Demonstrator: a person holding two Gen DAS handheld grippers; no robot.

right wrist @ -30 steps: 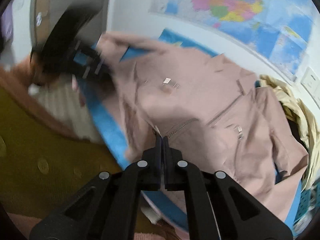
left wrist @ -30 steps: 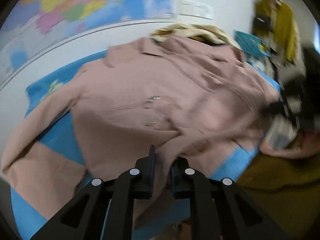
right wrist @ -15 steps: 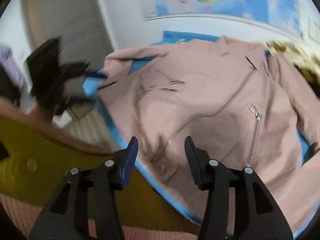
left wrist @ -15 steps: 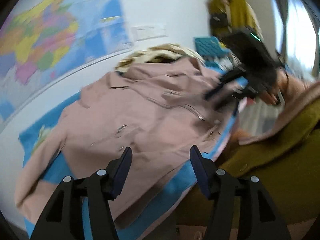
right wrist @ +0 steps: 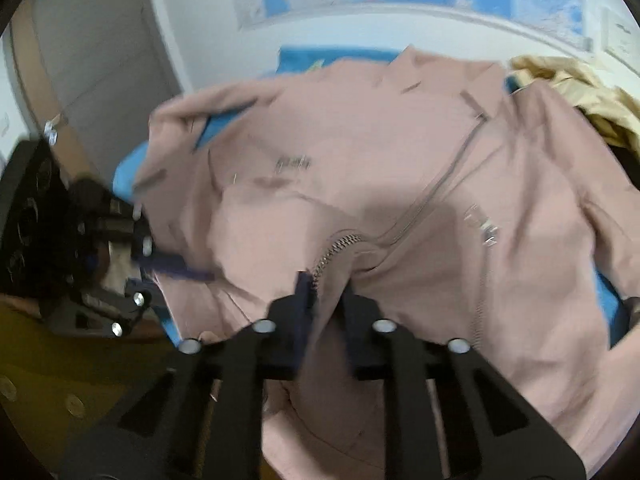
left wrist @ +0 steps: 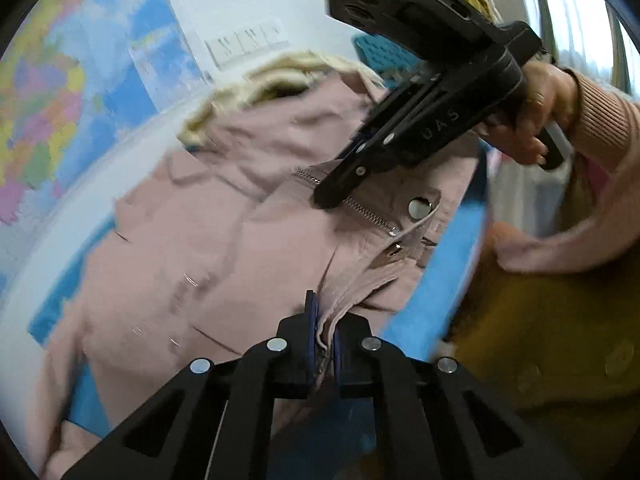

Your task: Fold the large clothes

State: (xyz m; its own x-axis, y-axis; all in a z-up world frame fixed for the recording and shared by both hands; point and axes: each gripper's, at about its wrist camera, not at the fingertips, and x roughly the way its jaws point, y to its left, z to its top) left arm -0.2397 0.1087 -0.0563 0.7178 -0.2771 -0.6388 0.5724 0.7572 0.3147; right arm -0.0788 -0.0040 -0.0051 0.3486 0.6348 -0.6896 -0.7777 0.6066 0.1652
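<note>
Both clamped on pink jacket (left wrist: 224, 216) spread over blue table cover (left wrist: 452, 248); left gripper (left wrist: 322, 334) pinching hem at near edge; right gripper (right wrist: 326, 290) angled down, gripping zipper placket.

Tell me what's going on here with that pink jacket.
A person is working a handheld gripper in each hand to fold a pink jacket spread on a blue mat. The left gripper has its jaws shut on the hem edge, and the right gripper clamps fabric beside the zipper. No fold shows yet.
</note>
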